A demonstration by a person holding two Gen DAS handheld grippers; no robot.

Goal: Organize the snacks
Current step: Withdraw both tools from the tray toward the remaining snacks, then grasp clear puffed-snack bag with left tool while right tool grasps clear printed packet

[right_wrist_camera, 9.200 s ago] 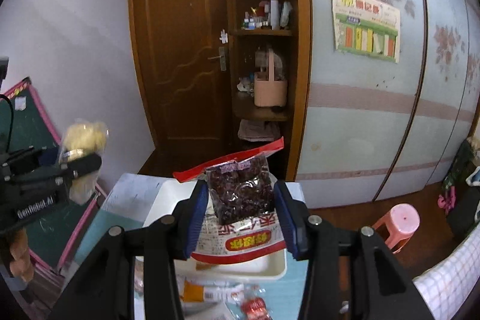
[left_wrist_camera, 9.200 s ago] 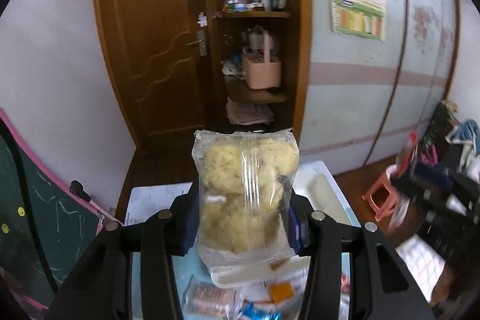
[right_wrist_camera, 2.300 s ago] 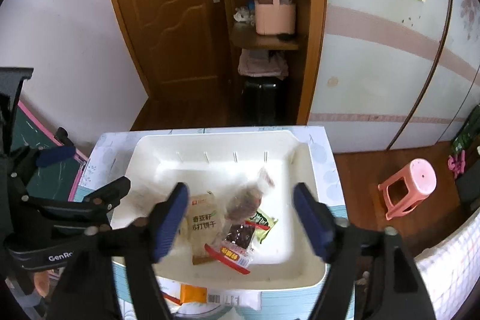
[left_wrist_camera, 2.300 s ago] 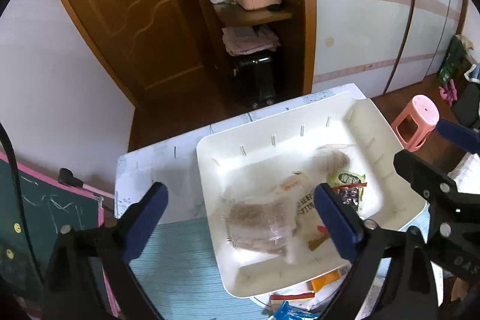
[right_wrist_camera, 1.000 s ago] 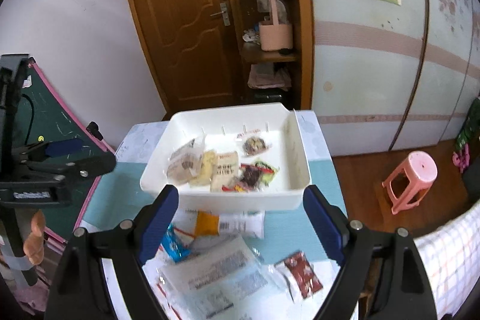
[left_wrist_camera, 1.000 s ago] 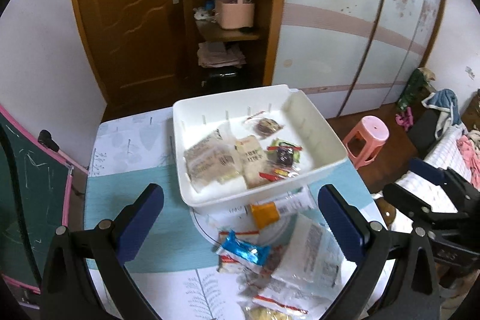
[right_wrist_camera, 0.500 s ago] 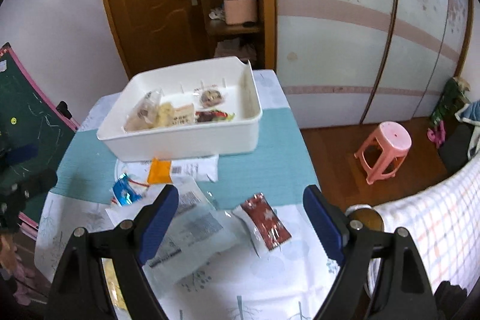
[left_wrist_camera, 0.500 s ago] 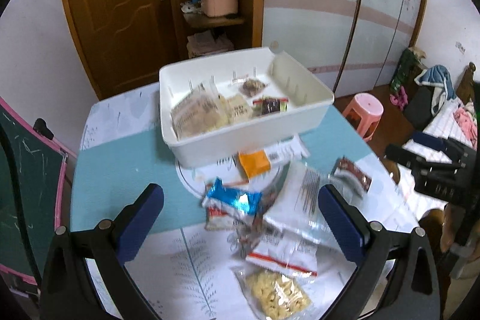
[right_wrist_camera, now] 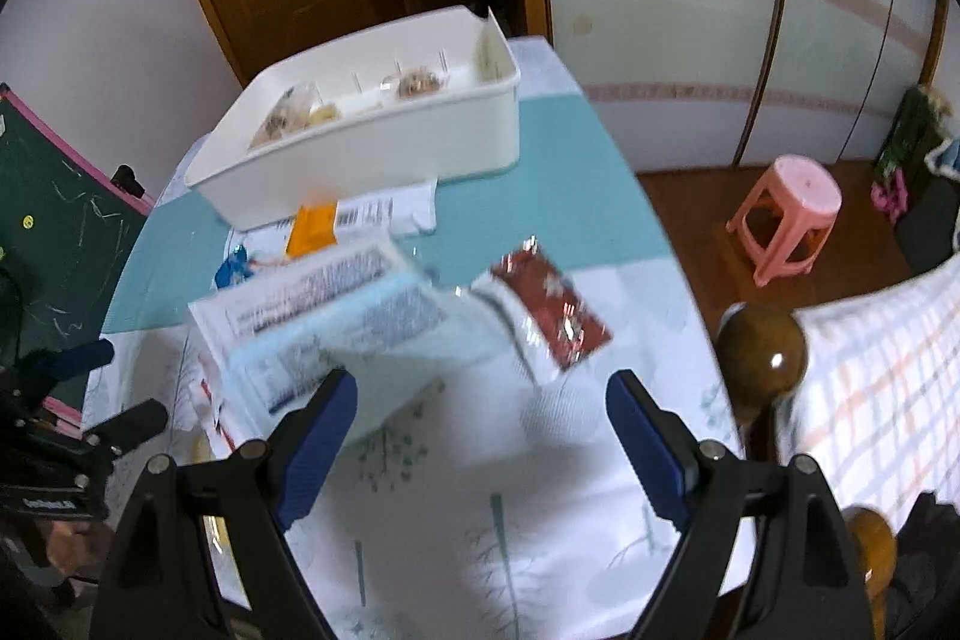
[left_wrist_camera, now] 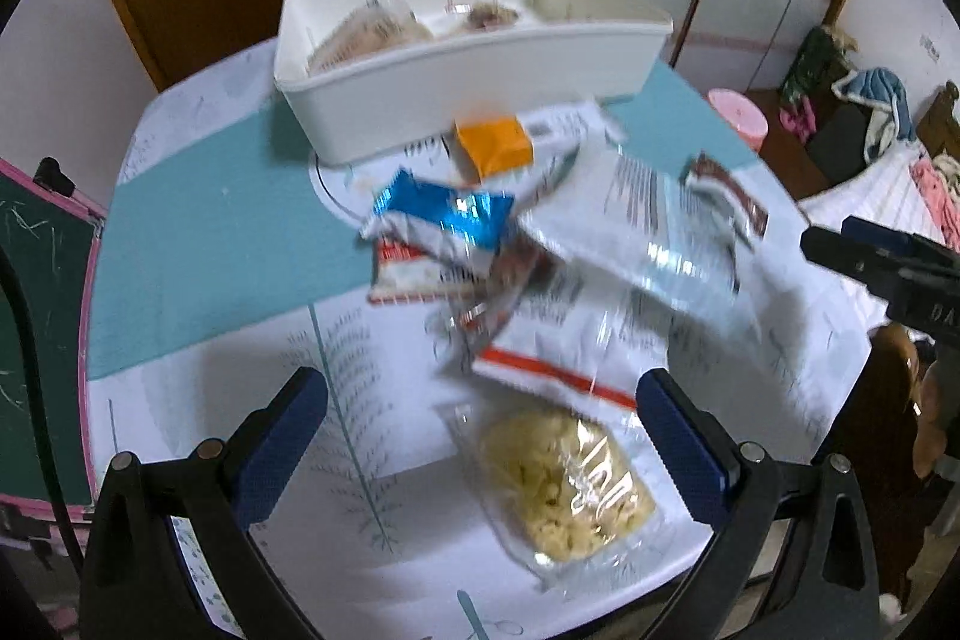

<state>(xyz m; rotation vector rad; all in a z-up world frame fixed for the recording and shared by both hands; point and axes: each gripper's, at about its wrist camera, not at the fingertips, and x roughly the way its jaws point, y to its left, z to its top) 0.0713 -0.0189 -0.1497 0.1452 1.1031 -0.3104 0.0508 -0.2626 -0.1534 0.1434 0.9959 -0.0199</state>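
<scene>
Left wrist view: left gripper (left_wrist_camera: 480, 436) wide open and empty, fingers (left_wrist_camera: 282, 436) straddling a clear bag of yellow puffs (left_wrist_camera: 564, 484) near the counter's front edge. White bin (left_wrist_camera: 468, 82) at the far edge already with a few packets inside — partly done, by the look of it. Left loose before the bin: blue packet (left_wrist_camera: 444, 220), orange packet (left_wrist_camera: 495, 148), large clear bags (left_wrist_camera: 648, 244). Right gripper (right_wrist_camera: 480, 436) equally open, holding nothing, just short of the dark red packet (right_wrist_camera: 549, 307).
</scene>
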